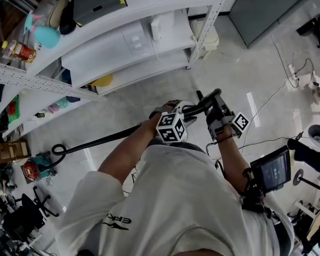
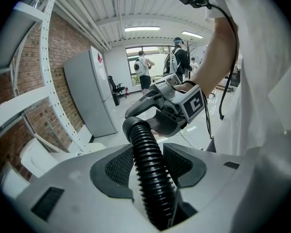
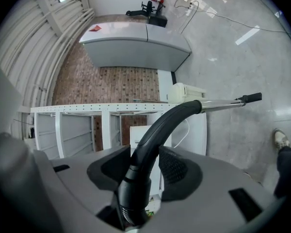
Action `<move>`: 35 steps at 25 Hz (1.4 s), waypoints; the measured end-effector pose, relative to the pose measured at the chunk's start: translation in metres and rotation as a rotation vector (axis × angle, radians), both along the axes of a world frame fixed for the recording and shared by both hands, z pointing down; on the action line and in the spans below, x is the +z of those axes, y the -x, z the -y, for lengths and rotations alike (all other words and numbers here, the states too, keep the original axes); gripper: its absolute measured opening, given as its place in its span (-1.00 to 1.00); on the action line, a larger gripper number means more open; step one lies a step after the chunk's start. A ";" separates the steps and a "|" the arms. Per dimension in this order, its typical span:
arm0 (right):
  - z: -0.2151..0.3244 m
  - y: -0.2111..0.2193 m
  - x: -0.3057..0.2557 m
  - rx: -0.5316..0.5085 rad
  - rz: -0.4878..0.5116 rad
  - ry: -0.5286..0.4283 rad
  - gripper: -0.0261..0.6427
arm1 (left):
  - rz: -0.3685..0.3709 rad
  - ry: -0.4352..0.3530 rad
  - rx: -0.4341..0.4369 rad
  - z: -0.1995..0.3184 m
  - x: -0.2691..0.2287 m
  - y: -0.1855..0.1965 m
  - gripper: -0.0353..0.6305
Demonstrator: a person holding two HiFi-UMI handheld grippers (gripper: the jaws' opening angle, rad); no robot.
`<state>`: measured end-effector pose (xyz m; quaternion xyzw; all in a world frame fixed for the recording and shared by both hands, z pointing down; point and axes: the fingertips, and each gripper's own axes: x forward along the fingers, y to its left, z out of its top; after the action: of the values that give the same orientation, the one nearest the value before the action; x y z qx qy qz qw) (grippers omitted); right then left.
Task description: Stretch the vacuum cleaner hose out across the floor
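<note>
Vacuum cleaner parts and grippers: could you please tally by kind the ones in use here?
Grippers: 2 (left gripper, right gripper)
Vacuum hose: 1
Metal wand: 1
Total: 4

Glossy pale floor [image 1: 240,68], black hose [image 1: 96,142] trailing across it, white shelving rack [image 1: 210,15] standing alongside

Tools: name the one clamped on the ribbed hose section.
The left tool; ribbed black hose runs between its pads. The right tool grips the smooth curved handle pipe instead.
</note>
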<state>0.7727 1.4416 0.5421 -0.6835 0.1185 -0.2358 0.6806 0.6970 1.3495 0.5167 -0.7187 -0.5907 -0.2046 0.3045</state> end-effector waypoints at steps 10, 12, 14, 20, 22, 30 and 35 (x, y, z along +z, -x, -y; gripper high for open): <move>-0.051 -0.006 0.006 -0.013 0.006 -0.001 -0.38 | 0.023 -0.007 -0.026 -0.055 0.011 -0.003 -0.32; -0.058 -0.006 0.005 -0.010 0.000 0.005 -0.38 | 0.025 -0.006 -0.027 -0.061 0.011 -0.003 -0.32; -0.062 -0.004 0.005 -0.008 -0.004 0.012 -0.38 | 0.028 -0.003 -0.024 -0.065 0.011 -0.001 -0.32; -0.074 0.004 0.005 0.030 0.001 0.026 -0.38 | 0.044 0.006 0.002 -0.076 0.010 0.008 -0.32; -0.078 0.008 0.004 0.044 0.005 0.029 -0.38 | 0.050 0.012 0.010 -0.080 0.008 0.012 -0.32; -0.103 0.027 0.009 0.039 0.027 0.042 -0.38 | 0.055 0.012 0.020 -0.106 0.011 0.029 -0.32; -0.116 0.030 0.012 0.003 0.034 0.062 -0.38 | 0.059 0.010 0.000 -0.120 0.014 0.034 -0.32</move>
<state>0.7427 1.5577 0.5536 -0.7002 0.0985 -0.2498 0.6615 0.6633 1.4695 0.5306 -0.7140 -0.6004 -0.2229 0.2831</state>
